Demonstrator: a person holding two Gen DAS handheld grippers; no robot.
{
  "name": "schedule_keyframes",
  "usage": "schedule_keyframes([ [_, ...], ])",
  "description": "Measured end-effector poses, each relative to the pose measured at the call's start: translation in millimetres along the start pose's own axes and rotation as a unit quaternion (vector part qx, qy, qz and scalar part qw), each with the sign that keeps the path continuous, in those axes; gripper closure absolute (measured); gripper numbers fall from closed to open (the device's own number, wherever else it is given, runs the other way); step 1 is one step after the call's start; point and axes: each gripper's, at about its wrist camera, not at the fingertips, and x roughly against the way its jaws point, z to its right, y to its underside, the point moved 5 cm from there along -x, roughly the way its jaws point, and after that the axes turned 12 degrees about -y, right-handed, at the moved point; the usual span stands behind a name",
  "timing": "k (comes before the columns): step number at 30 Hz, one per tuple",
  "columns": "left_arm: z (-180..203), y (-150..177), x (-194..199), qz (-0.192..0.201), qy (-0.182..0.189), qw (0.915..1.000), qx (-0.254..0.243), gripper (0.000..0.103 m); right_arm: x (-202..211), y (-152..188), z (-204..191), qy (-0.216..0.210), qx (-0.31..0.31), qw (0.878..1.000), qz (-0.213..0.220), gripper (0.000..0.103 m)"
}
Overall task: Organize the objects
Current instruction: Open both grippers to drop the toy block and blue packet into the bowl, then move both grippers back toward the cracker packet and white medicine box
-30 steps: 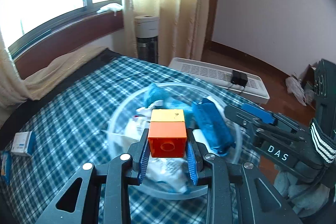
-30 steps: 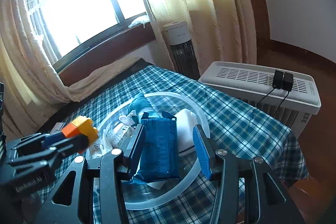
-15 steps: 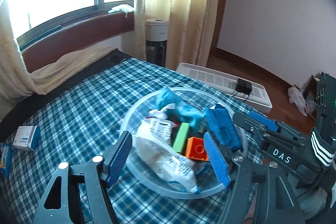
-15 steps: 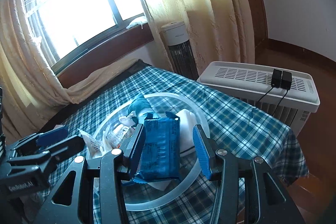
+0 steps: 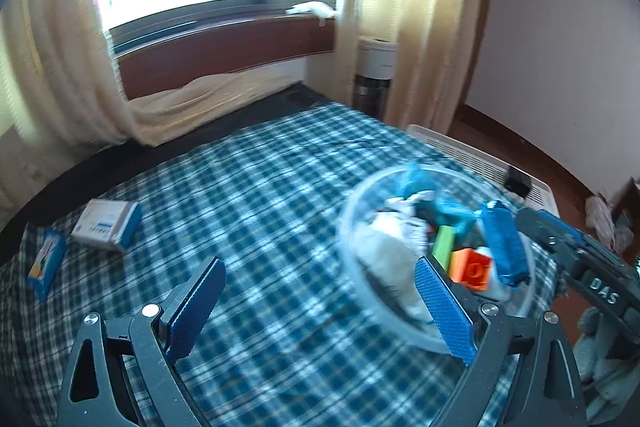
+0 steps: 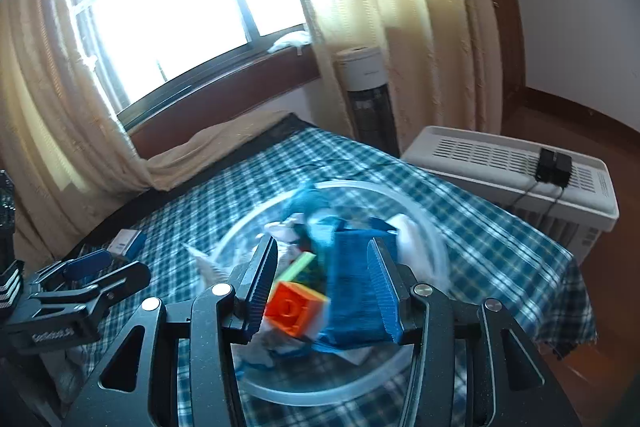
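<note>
A clear round plastic bowl [image 5: 352, 259] [image 6: 430, 231] sits on the blue plaid cloth. It holds an orange-and-yellow toy brick [image 5: 472, 269] [image 6: 294, 309], a green block [image 5: 443, 245], a blue packet [image 5: 502, 245] [image 6: 356, 279], crumpled white wrappers [image 5: 390, 253] and blue wrappers. My left gripper [image 5: 320, 307] is open and empty, left of the bowl. My right gripper [image 6: 324, 289] hangs over the bowl, jaws apart; the blue packet lies between the jaws, and I cannot tell whether they grip it.
A white-and-blue box [image 5: 106, 223] and a small blue-and-orange box [image 5: 46, 263] lie on the cloth at the left. A white heater [image 6: 516, 167] stands past the bed's right edge, a tower fan [image 6: 366, 95] by the curtains.
My left gripper opened and let the orange-and-yellow brick fall into the bowl, then swung left away from it. My right gripper stayed over the bowl and tilted a little.
</note>
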Motion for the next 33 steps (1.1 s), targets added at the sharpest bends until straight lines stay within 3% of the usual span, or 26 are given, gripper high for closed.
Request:
schedule_keyframes([
  [6, -38.8, 6.1, -3.5, -0.008, -0.024, 0.9994, 0.024, 0.004, -15.0, -6.5, -30.8, -0.033, 0.015, 0.999, -0.005, 0.043],
  [21, -143.6, 14.3, -19.4, -0.004, -0.1, 0.992, 0.076, 0.004, -63.4, 3.6, -105.5, -0.1, 0.047, 0.993, -0.053, 0.042],
  [33, -234.6, 21.9, -49.3, -0.026, -0.17, 0.9782, 0.116, 0.004, -105.4, 13.0, -160.4, -0.142, 0.076, 0.983, -0.092, 0.042],
])
